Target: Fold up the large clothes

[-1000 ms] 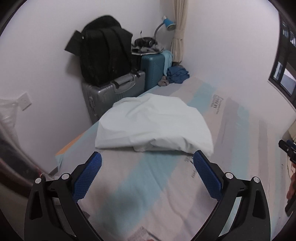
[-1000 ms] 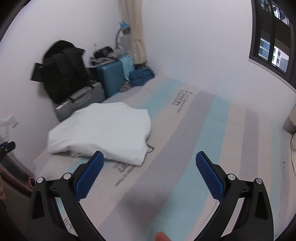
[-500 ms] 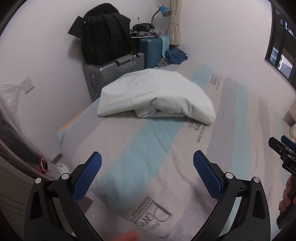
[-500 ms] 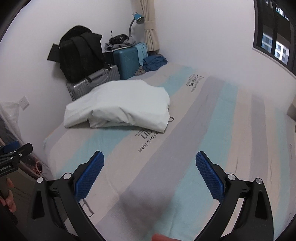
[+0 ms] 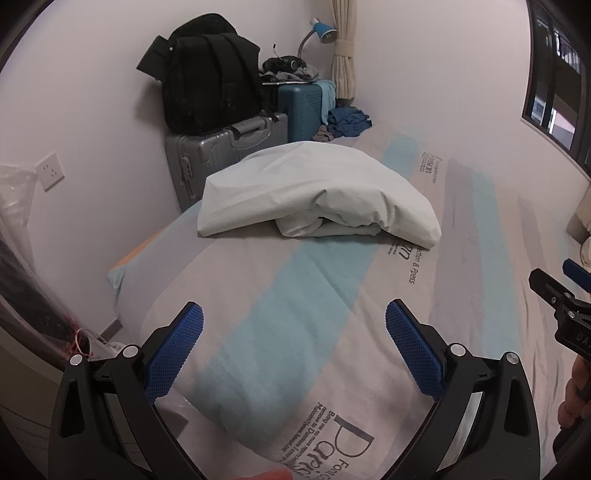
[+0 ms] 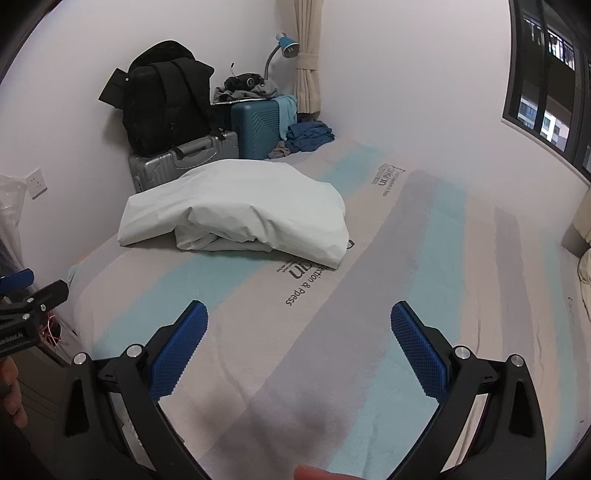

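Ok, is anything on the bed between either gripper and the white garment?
Nothing visible. Only bare striped sheet lies between the open left gripper, the open right gripper and the white garment. The suitcases stand beyond it, off the bed.

White folded garment (image 5: 317,192) on bed cover (image 5: 295,332) striped pale blue, beige and grey with dark printed lettering. Black backpack (image 5: 207,81) on silver-grey suitcase (image 5: 221,155); teal suitcase (image 5: 303,107) beside it; dark blue clothes pile (image 5: 349,122). Blue lamp shade (image 5: 325,31), beige curtain (image 5: 343,48), white walls (image 5: 424,66). Both grippers black, blue cross-hatched pads (image 6: 417,347).
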Demonstrator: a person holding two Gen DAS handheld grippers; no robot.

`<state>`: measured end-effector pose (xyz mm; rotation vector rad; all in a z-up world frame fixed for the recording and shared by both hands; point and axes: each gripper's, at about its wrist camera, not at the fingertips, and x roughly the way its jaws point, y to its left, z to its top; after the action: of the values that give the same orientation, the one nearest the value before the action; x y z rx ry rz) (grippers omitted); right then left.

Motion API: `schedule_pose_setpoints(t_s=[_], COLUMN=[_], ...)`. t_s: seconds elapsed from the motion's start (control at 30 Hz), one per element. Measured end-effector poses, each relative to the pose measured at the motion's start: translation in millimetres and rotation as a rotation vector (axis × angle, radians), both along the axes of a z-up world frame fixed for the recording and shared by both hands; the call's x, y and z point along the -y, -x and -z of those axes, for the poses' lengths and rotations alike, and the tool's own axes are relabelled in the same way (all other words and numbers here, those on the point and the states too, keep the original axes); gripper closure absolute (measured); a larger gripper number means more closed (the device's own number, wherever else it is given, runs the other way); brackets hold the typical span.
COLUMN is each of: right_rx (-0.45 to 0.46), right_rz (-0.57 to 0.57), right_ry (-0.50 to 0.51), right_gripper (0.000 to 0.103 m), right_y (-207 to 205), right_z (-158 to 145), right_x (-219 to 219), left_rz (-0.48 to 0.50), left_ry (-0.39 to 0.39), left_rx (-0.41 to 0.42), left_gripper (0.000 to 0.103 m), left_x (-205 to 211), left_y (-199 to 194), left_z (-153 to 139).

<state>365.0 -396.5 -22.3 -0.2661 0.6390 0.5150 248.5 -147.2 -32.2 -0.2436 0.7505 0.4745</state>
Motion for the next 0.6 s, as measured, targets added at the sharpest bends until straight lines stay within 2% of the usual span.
schedule_pose_setpoints(t_s=[0.27, 0.47, 0.6], right_rx=[-0.005, -0.001, 0.0], right_rz=[-0.003, -0.002, -0.001], right_ry=[-0.013, -0.011, -0.007], right_gripper=[0.007, 0.007, 0.007], right_y=[12.7, 16.5, 17.7], right_z=[-7.7, -9.3, -9.8], right_x=[-7.3, -7.7, -7.6], left_rz=[-0.029, -0.005, -0.008], left_ry=[0.017, -0.002, 0.024], left_rx=[-0.006, -0.003, 0.002], left_gripper=[0.006, 0.006, 0.006], left_x=[-9.6, -5.7, -7.8], left_y=[17.2, 19.6, 19.8], left_z=[-1.3, -4.9, -4.6])
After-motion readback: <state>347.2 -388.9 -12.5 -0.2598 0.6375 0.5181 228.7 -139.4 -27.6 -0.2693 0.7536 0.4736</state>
